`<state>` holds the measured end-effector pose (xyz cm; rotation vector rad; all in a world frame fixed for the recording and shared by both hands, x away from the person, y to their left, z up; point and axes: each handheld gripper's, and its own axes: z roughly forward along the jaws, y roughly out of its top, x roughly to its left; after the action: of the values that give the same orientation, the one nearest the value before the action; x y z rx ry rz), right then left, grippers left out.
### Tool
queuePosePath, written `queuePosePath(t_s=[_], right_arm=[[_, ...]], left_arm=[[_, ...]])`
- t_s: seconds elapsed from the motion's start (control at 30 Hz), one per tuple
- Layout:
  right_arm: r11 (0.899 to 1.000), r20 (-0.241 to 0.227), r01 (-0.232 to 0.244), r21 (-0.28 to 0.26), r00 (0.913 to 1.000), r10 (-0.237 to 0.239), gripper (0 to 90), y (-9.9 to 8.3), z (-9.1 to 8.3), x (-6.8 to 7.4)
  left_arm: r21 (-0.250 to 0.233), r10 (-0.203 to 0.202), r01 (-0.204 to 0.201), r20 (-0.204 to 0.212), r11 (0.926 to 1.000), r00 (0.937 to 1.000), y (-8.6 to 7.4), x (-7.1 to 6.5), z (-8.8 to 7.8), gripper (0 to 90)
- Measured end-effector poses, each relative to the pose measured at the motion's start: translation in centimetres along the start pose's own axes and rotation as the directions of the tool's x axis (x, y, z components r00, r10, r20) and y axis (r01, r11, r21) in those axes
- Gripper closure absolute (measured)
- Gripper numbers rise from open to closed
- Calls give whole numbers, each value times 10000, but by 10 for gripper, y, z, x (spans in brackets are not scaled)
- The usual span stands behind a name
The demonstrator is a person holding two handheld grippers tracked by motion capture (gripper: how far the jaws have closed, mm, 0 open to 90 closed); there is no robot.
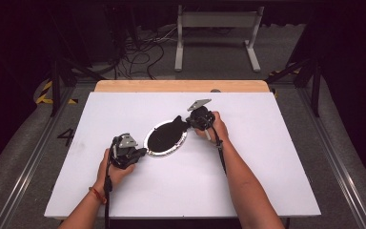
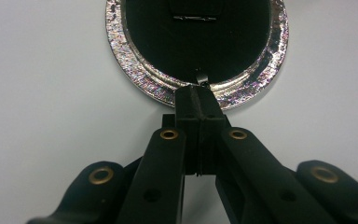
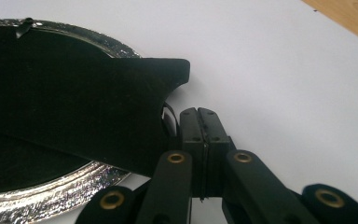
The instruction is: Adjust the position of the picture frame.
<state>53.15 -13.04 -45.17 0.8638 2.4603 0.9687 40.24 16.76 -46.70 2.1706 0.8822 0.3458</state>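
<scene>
Oval picture frame, face-down, mid white table, silver rim showing around the black velvet back.

Left gripper: jaws together, pinching what looks like a small metal turn-clip at the near rim.

Right gripper: jaws pressed together at the edge of the velvet easel stand, apparently clamped on a thin loop there; can't fully confirm the contact.

Looks like they're working the back open. Advice: keep the left low and steady as anchor, swing the stand slowly about its hinge, don't drag the frame across the table.
</scene>
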Motion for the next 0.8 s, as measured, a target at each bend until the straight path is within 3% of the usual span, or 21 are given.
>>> queuePosePath(t_s=[0.1, 0.37, 0.47, 0.6, 0.8], right_arm=[[9995, -532, 298, 102, 9982, -292, 900, -2, -2, -5], [9995, -1349, 280, 157, 9905, -257, 900, -11, -12, -10], [9993, -1376, 380, 69, 9898, -367, 900, -17, -17, -8], [9999, -1406, 125, -58, 9900, -131, 900, -24, -22, -5], [10000, -1167, 67, -30, 9931, -70, 900, -31, -30, 2]], left_arm=[[87, 68, -67, -102, 9999, 9999, 1, -2, 0, 900], [-25, 72, -73, -96, 10000, 9999, 0, -1, 1, 900], [21, 99, -99, -13, 9999, 10000, 1, 0, 1, 900], [19, 124, -124, -68, 9999, 9999, 1, -1, 1, 900], [6, 138, -138, -113, 9999, 9998, 1, 0, 1, 900]])
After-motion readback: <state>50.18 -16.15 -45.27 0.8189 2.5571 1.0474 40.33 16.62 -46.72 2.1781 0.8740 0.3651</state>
